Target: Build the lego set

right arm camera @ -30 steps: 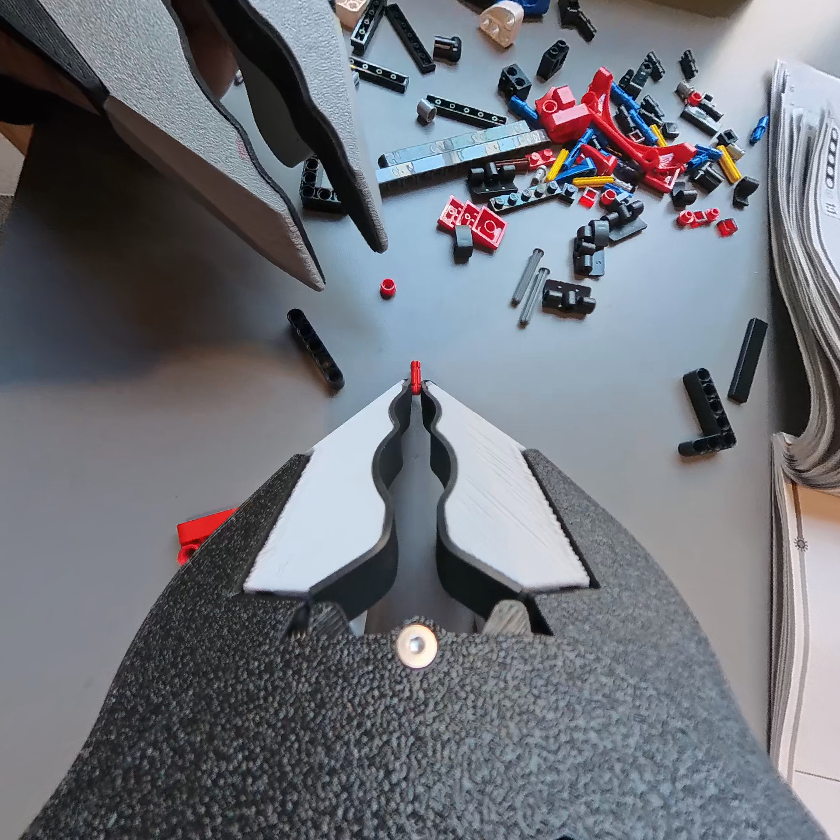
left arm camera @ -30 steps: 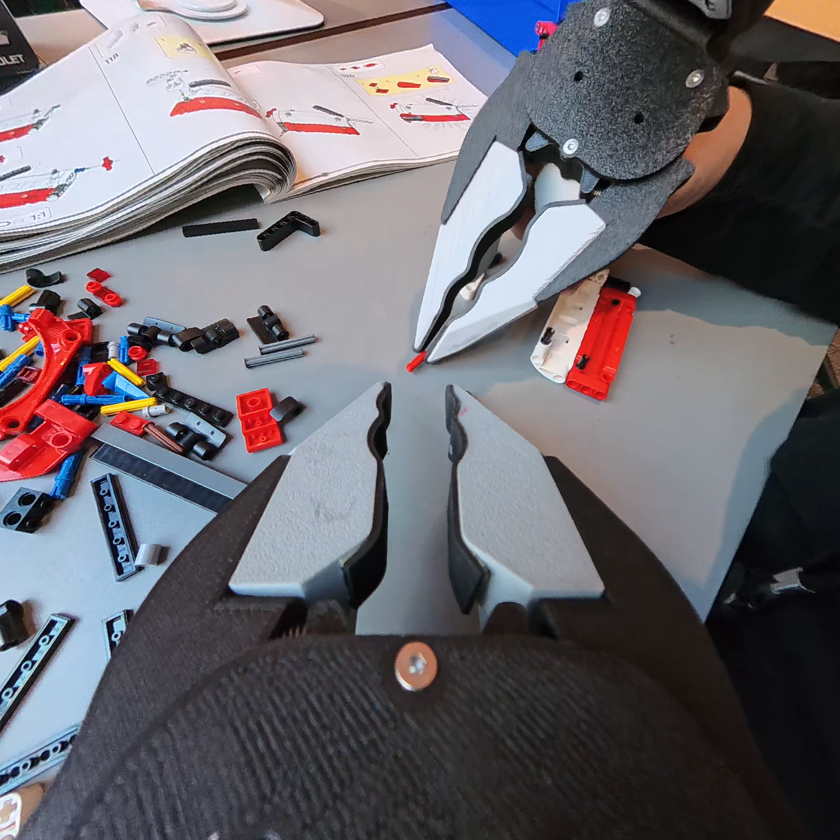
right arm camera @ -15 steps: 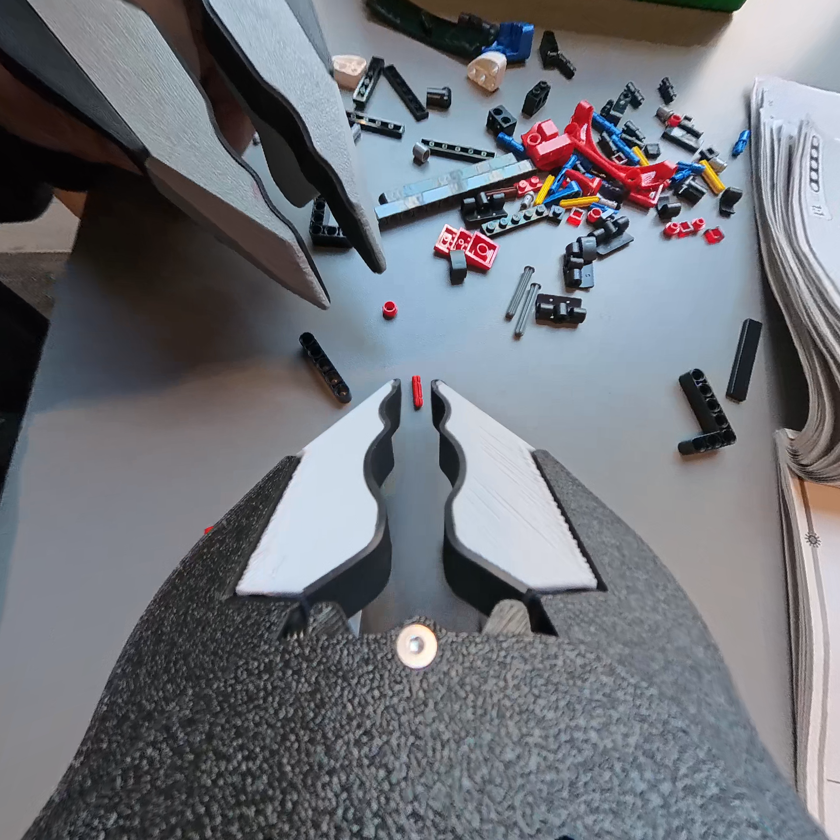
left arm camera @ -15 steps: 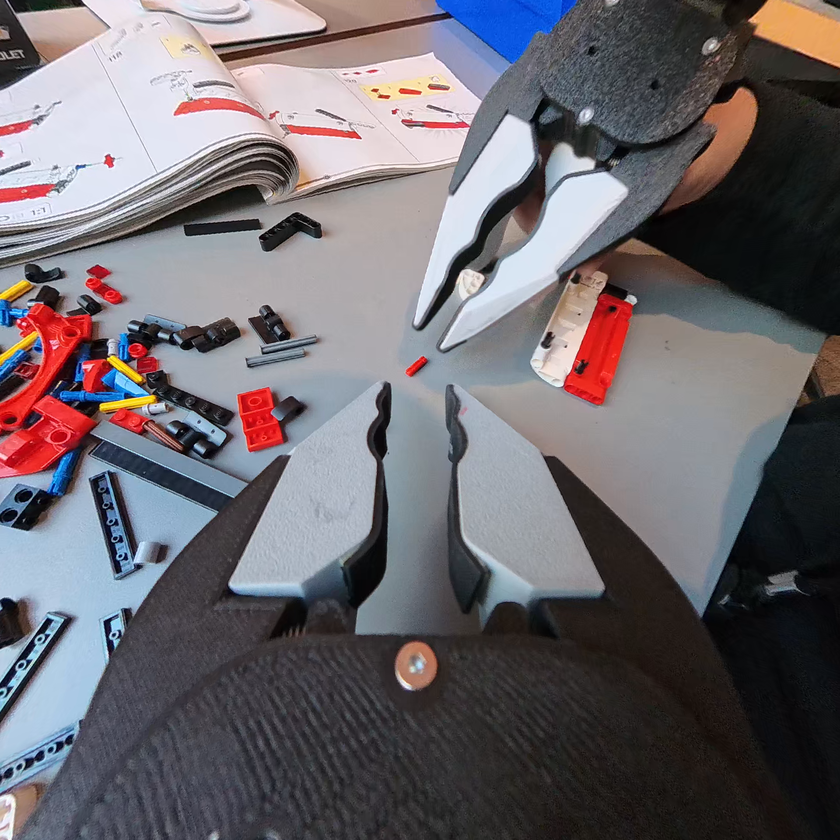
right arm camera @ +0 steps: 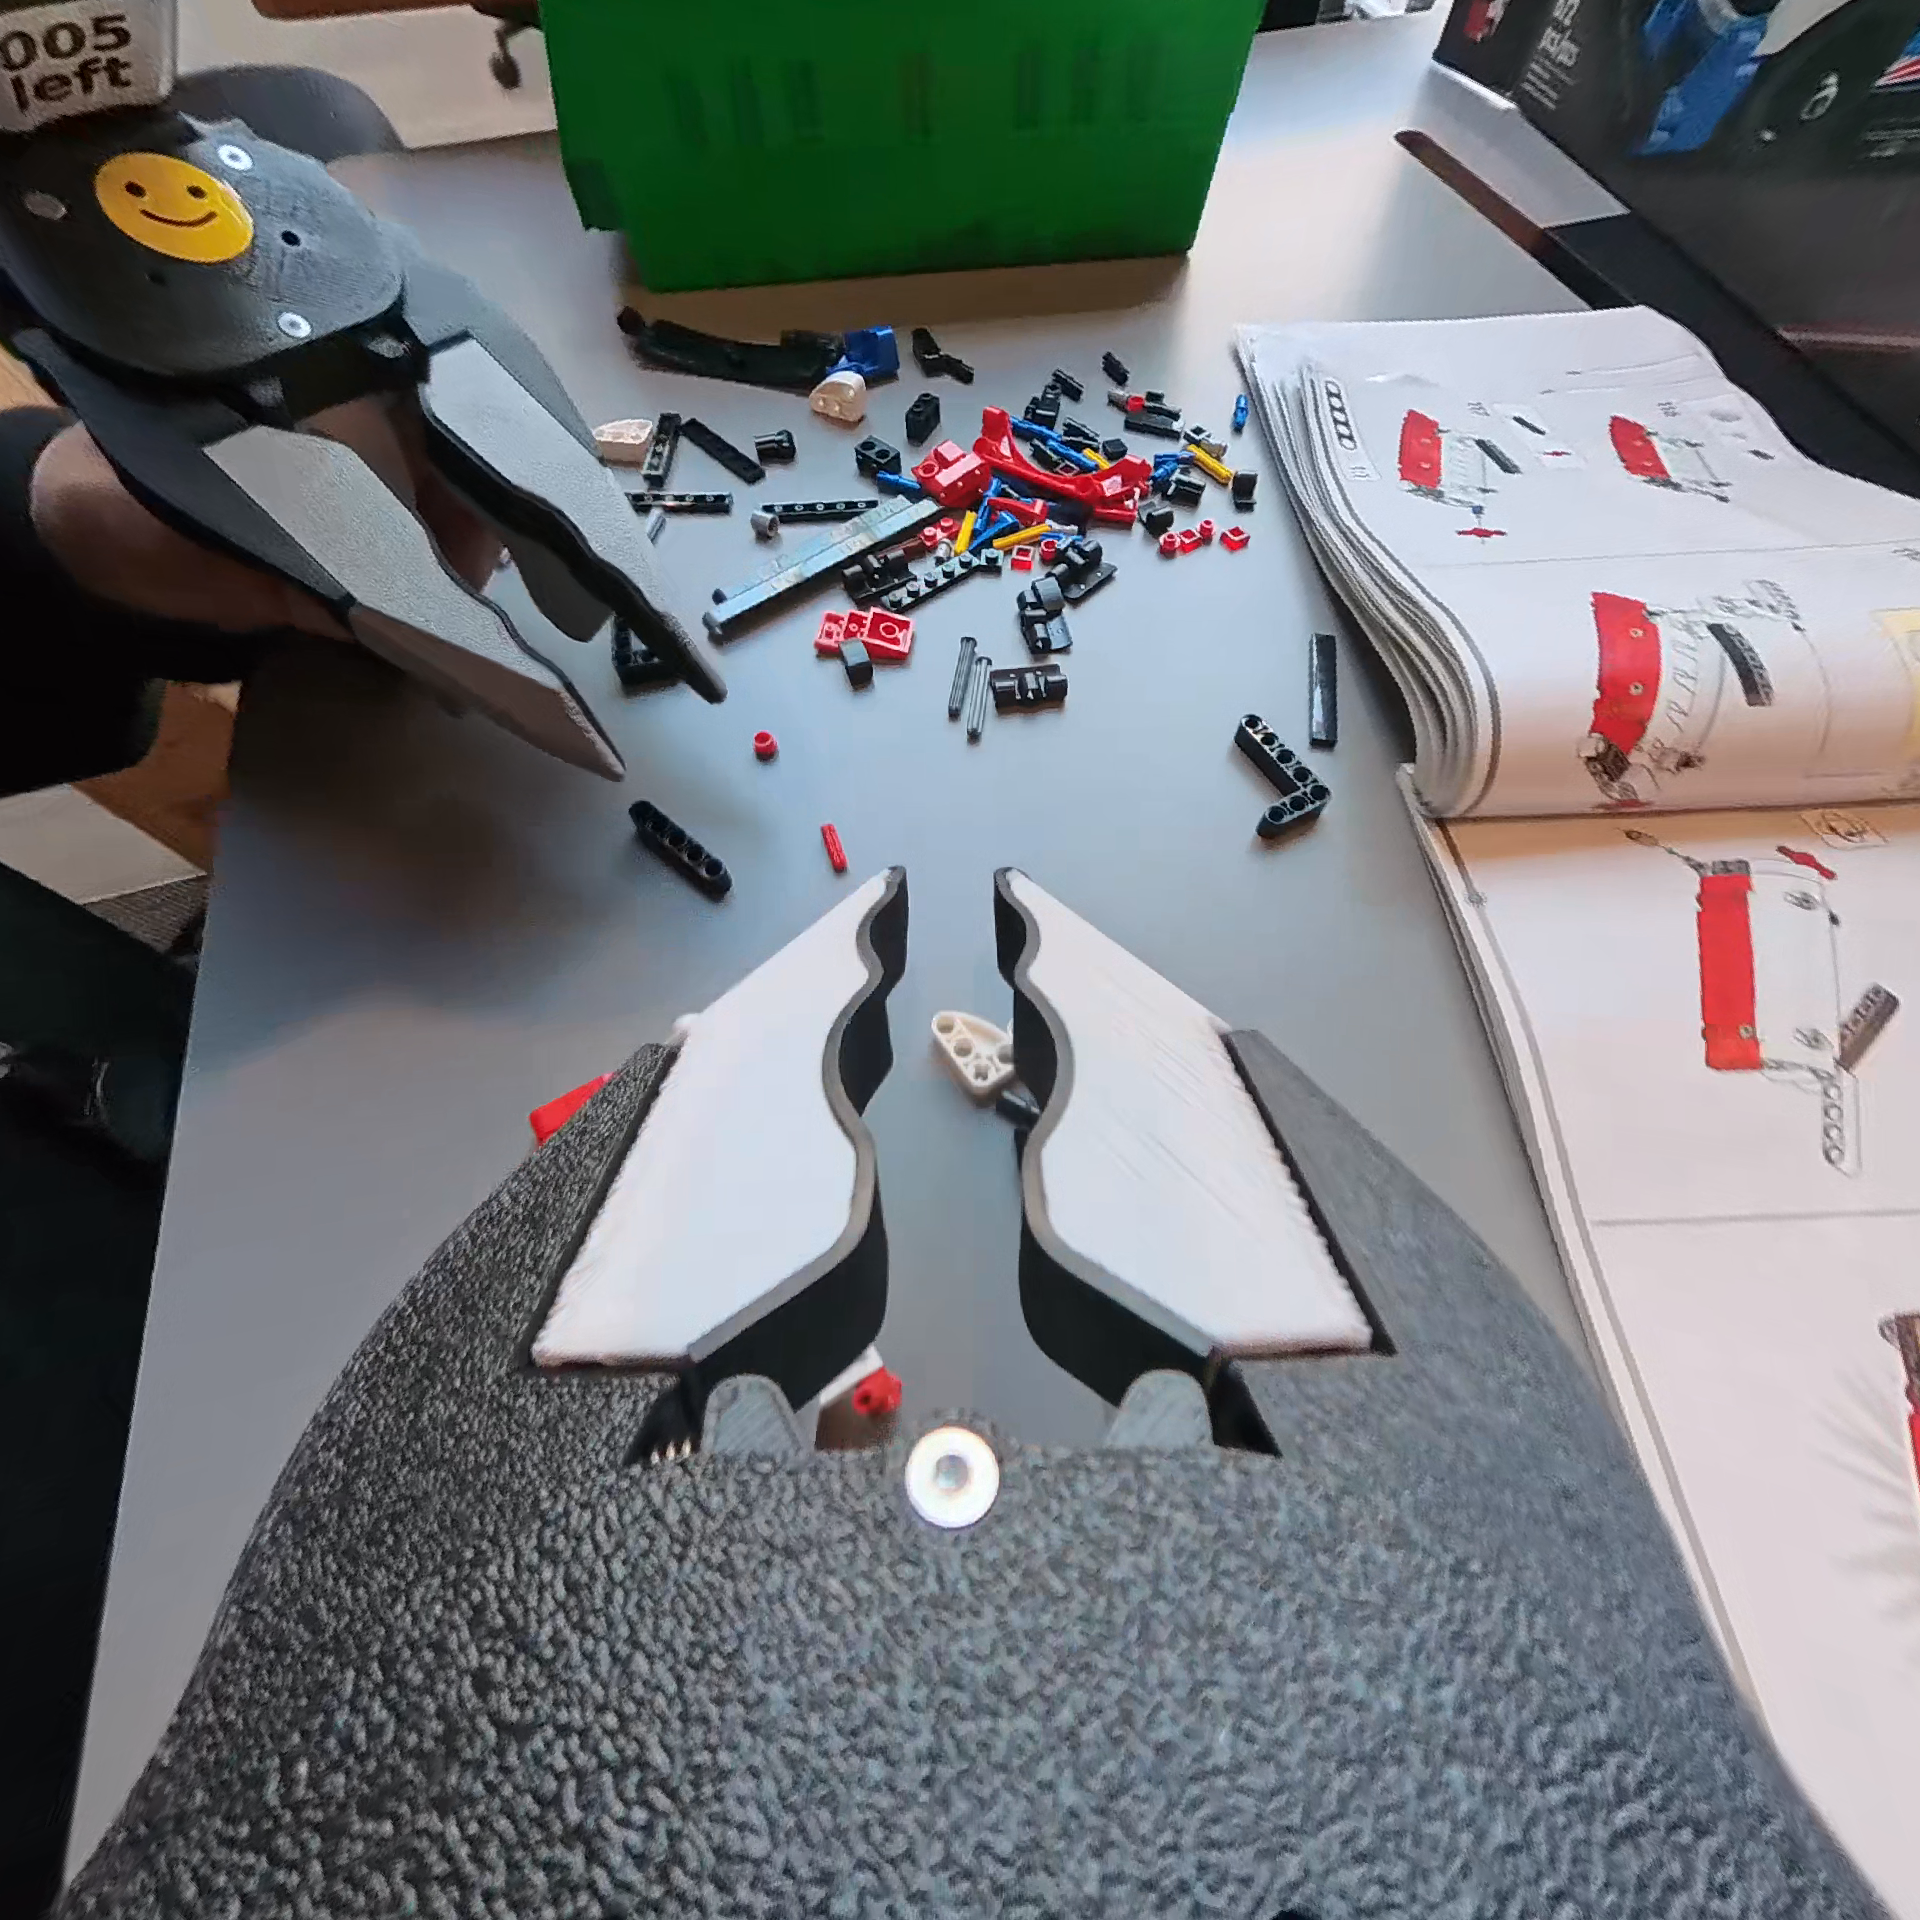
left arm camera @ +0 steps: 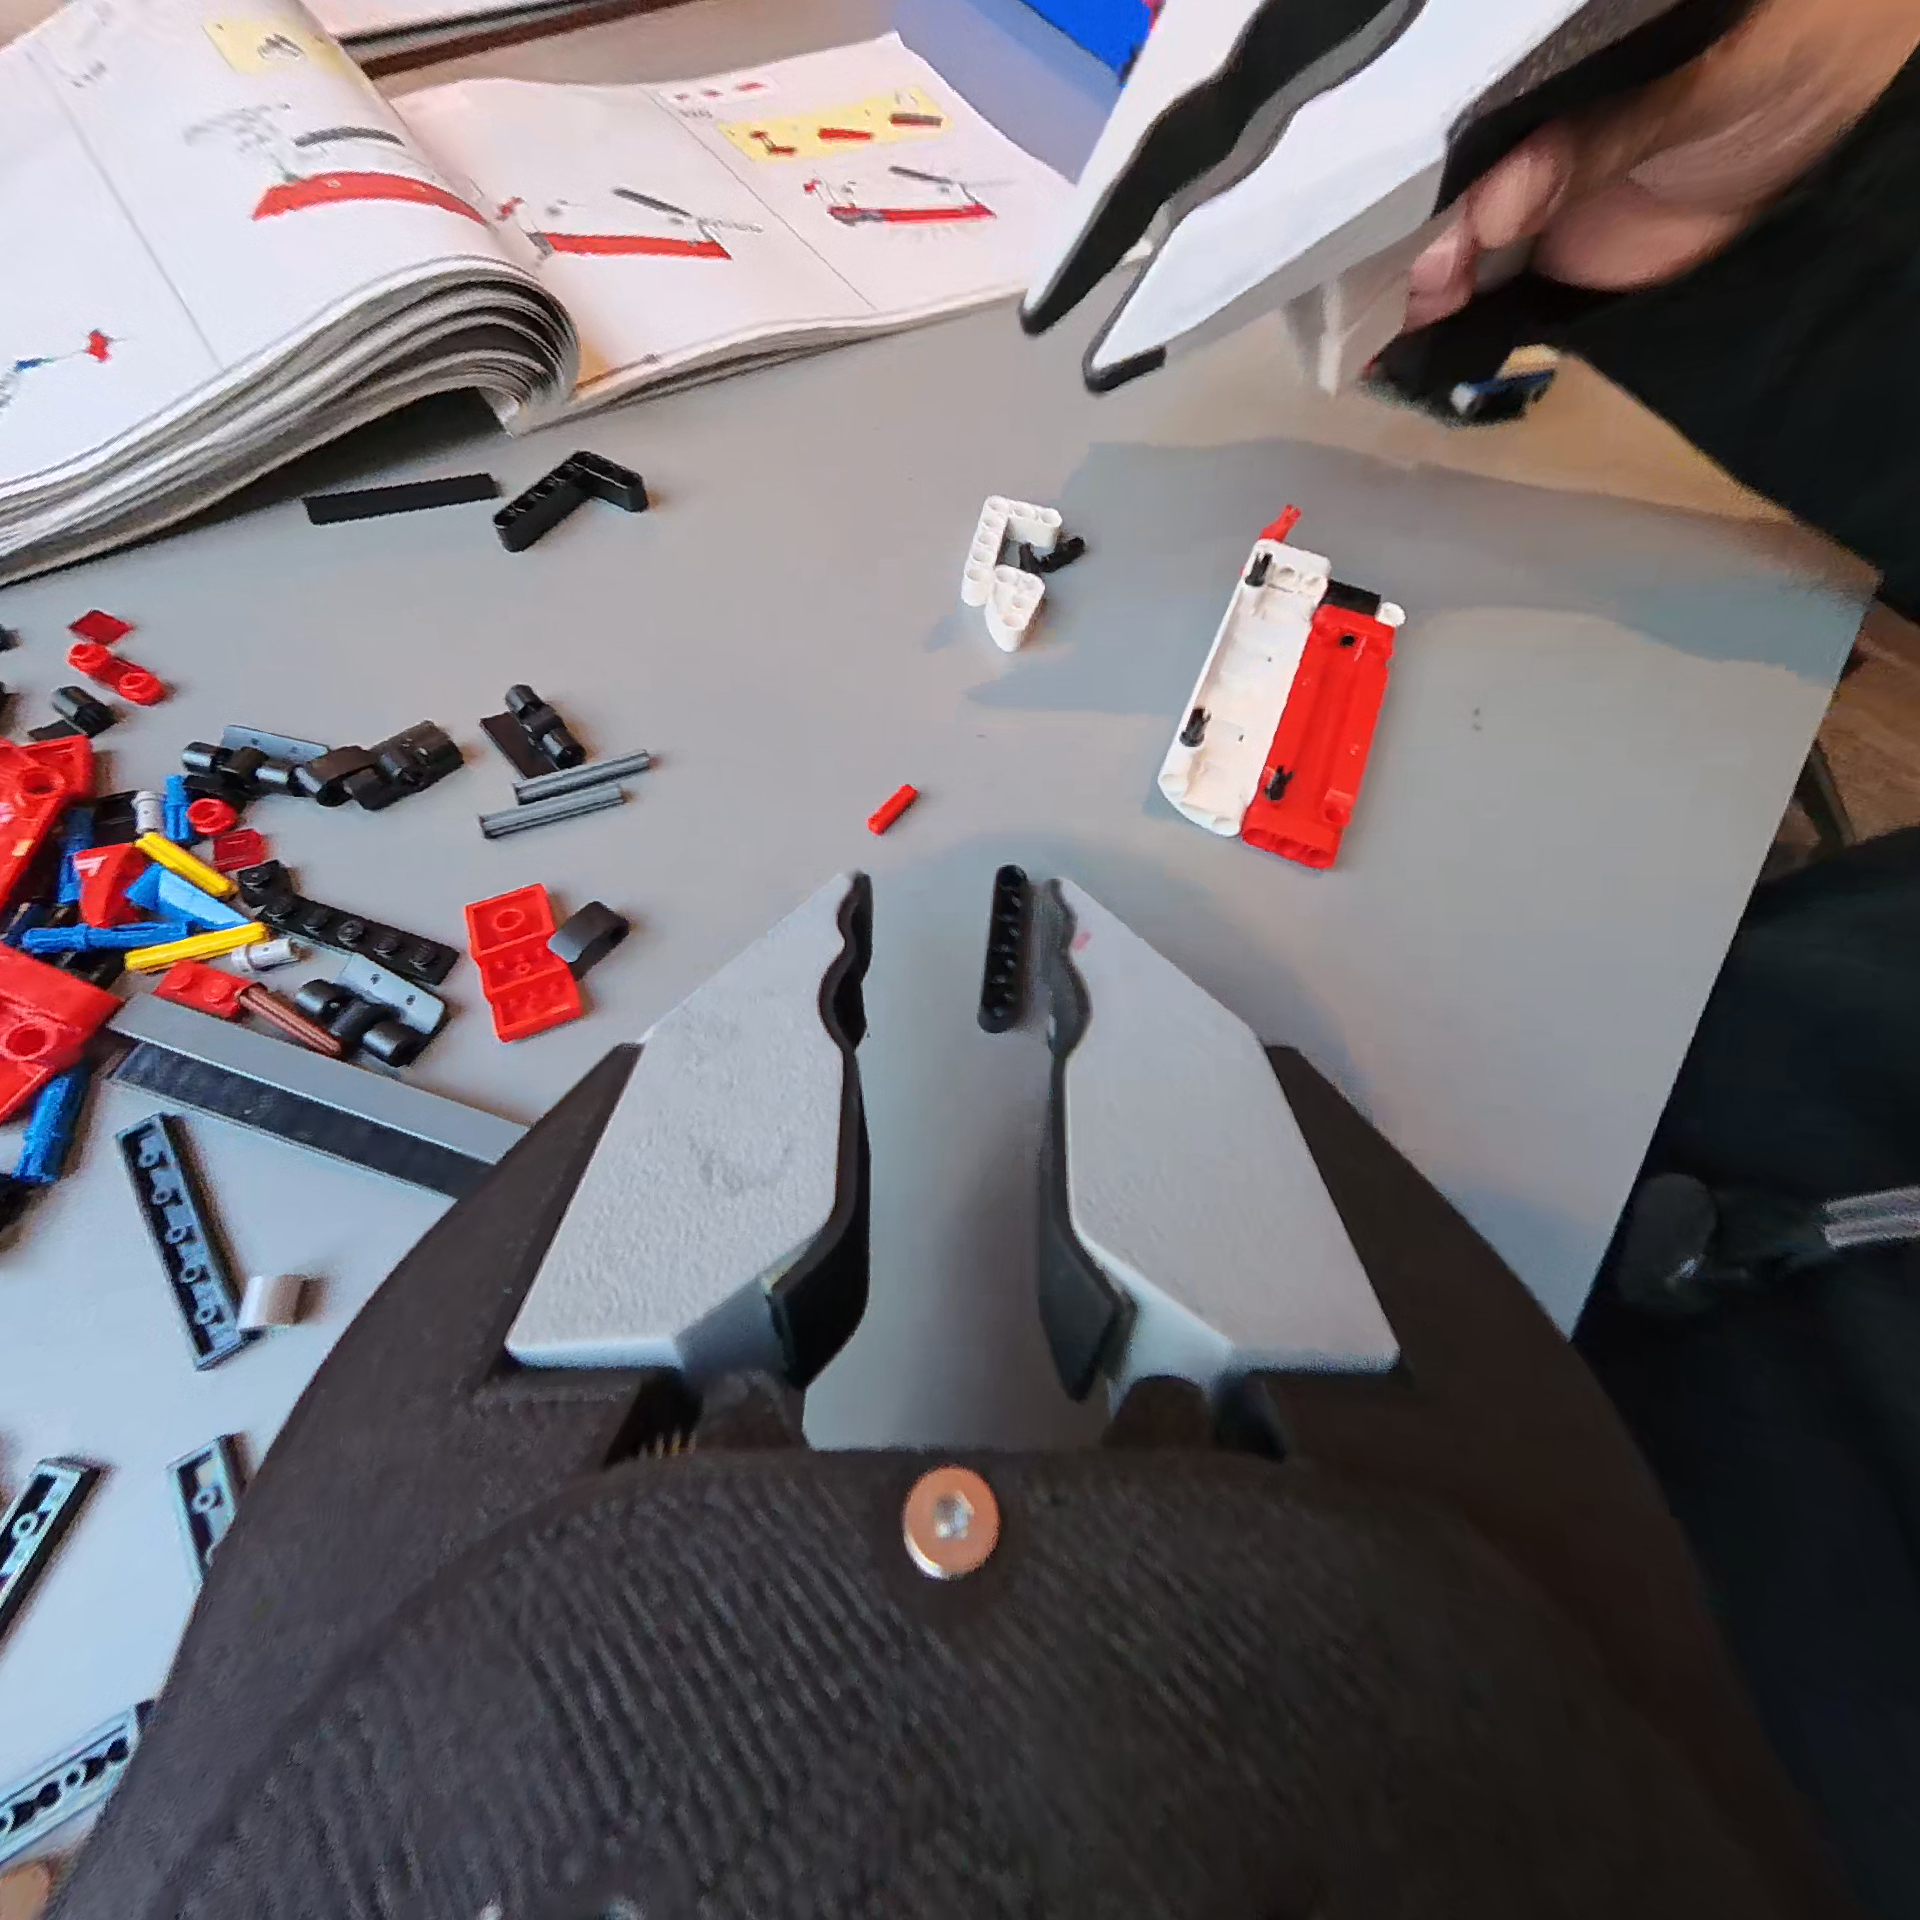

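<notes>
A green box [right arm camera: 883, 135] stands at the grey table's [right arm camera: 1143, 852] far end.

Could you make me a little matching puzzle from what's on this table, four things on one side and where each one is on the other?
Things:
1. small red pin
2. black beam with holes
3. green box
4. instruction booklet

Places:
A. lying open at the table's edge
B. at the far end of the table, behind the loose pieces
C. alone on bare table, just ahead of the left claw
D. on the table, seen between the left claw's fingers

Pairs: 1-C, 2-D, 3-B, 4-A
</notes>
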`<state>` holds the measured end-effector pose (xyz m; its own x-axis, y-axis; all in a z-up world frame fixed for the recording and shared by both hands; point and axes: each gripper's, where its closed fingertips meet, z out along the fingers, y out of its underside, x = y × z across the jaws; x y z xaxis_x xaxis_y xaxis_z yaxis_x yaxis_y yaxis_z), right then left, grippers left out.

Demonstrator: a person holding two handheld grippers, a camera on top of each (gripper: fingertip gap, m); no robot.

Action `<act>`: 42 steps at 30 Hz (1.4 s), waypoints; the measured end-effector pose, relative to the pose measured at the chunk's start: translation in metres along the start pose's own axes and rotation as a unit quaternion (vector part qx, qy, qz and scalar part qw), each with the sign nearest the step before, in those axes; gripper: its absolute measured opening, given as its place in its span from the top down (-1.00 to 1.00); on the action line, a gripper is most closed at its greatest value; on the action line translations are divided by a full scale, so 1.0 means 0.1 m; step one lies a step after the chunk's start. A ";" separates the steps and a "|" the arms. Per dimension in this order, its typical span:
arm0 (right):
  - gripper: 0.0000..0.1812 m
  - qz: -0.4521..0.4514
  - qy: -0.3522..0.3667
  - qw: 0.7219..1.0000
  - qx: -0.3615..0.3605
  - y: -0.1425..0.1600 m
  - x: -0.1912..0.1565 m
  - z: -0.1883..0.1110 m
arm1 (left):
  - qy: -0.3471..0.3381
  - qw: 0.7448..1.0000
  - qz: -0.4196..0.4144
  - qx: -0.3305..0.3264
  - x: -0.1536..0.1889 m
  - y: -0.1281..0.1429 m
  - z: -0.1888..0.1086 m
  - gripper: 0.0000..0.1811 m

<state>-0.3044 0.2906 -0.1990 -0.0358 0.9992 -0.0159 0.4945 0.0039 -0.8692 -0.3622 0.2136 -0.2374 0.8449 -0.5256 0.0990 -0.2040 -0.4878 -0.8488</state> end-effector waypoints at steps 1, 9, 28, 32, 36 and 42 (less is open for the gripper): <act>0.82 -0.001 0.005 1.000 0.000 0.01 0.00 -0.03 | 0.002 1.000 0.006 -0.012 0.02 0.03 0.02 0.68; 0.82 0.005 0.014 1.000 0.004 0.10 -0.09 -0.19 | -0.003 0.996 0.031 -0.087 0.08 0.24 0.12 0.74; 0.76 -0.193 -0.028 0.980 -0.039 0.08 -0.72 0.10 | 0.107 0.990 0.090 -0.028 0.50 -0.24 0.12 0.96; 0.87 -0.204 -0.042 0.977 -0.048 0.12 -0.76 0.13 | 0.124 0.984 0.130 -0.023 0.55 -0.32 0.13 0.95; 0.91 -0.178 -0.046 0.982 -0.041 0.14 -0.73 0.08 | 0.133 0.979 0.151 -0.023 0.52 -0.37 0.14 0.88; 0.92 -0.134 -0.001 0.990 -0.033 0.17 -0.46 -0.13 | 0.105 0.978 0.141 -0.108 -0.01 -0.20 0.43 0.86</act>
<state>-0.2829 0.2453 -0.2071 -0.1745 0.9618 0.2111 0.5221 0.2722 -0.8083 -0.3382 0.2540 -0.2425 0.6245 -0.7810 0.0009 -0.5331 -0.4271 -0.7304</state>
